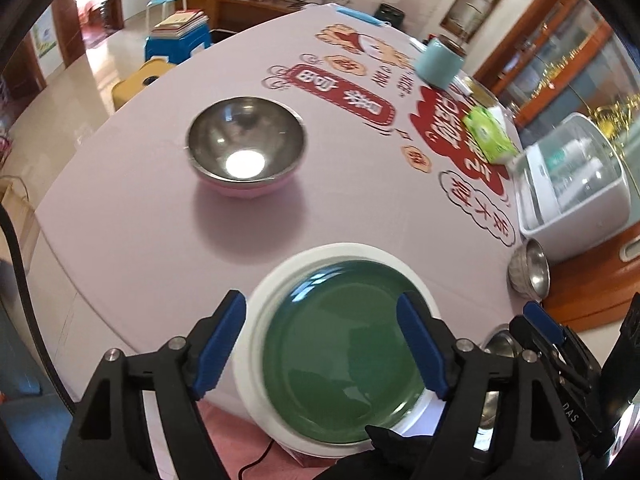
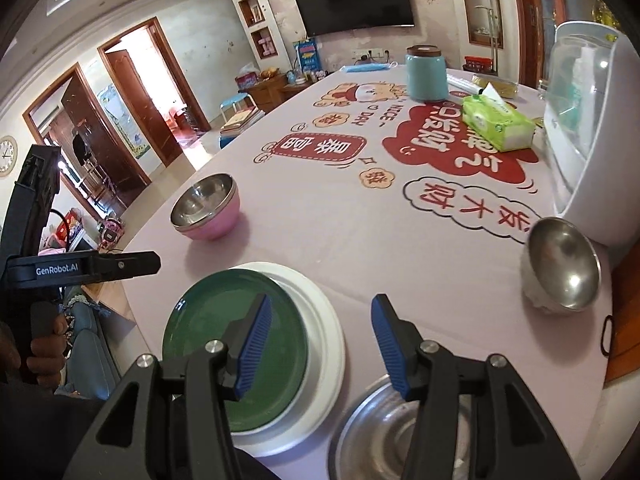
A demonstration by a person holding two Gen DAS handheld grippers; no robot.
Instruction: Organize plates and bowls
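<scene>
A green plate lies stacked on a white plate at the near edge of the table. My left gripper hovers open above this stack, one finger outside the white rim and the other over the green plate. My right gripper is open and holds nothing, between the stack and a flat steel dish. A pink bowl with a steel inside stands farther back. A steel bowl rests tilted at the right.
On the printed tablecloth stand a teal canister and a green tissue box. A white appliance with a clear lid sits behind the steel bowl. A blue stool with books and a yellow chair are beyond the table.
</scene>
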